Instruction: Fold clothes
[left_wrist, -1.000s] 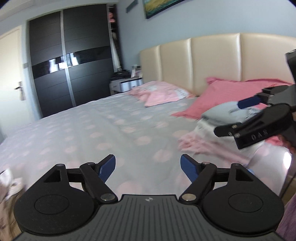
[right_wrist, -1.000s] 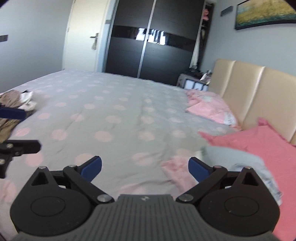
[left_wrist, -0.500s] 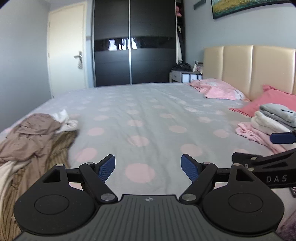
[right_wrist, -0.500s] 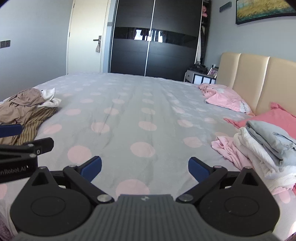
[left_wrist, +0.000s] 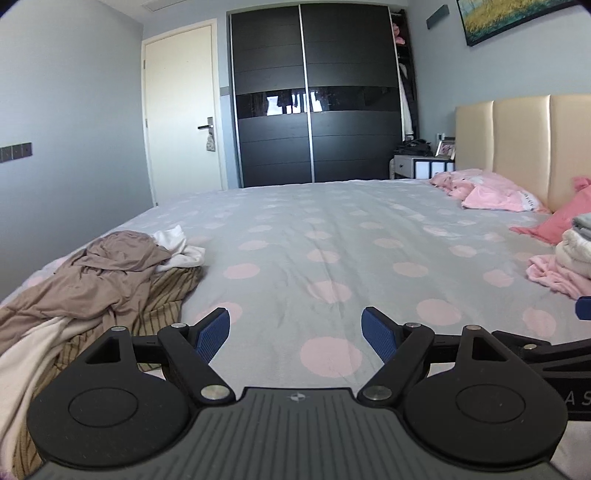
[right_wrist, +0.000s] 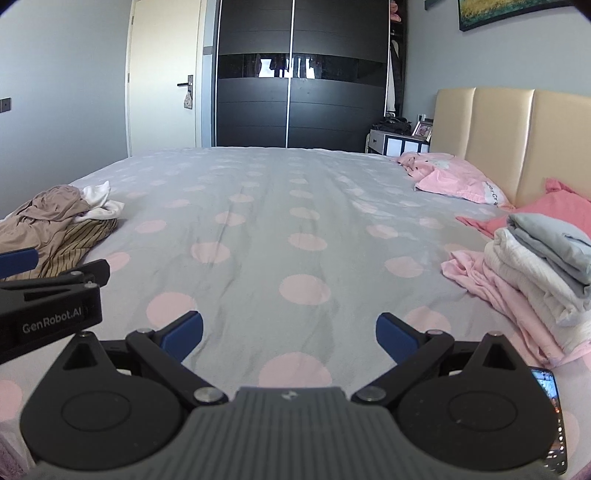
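While the left gripper (left_wrist: 295, 328) hovered over the bed (left_wrist: 332, 229), its jaws stood spread with nothing between them. Left wrist view: an unfolded heap (left_wrist: 92, 280) lay at the bed's left edge; a folded stack (left_wrist: 576, 251) sat at its right, near the headboard (left_wrist: 517, 147).

Right wrist view: the right gripper (right_wrist: 290, 330) also gaped empty above the bed. Heap (right_wrist: 55, 218) far left, stack (right_wrist: 546, 258) close right, phone (right_wrist: 550, 402) beside the stack. Judged next: take one garment from the heap's top, pinching a hem or shoulder with both grippers, and spread it flat on the bed's middle.
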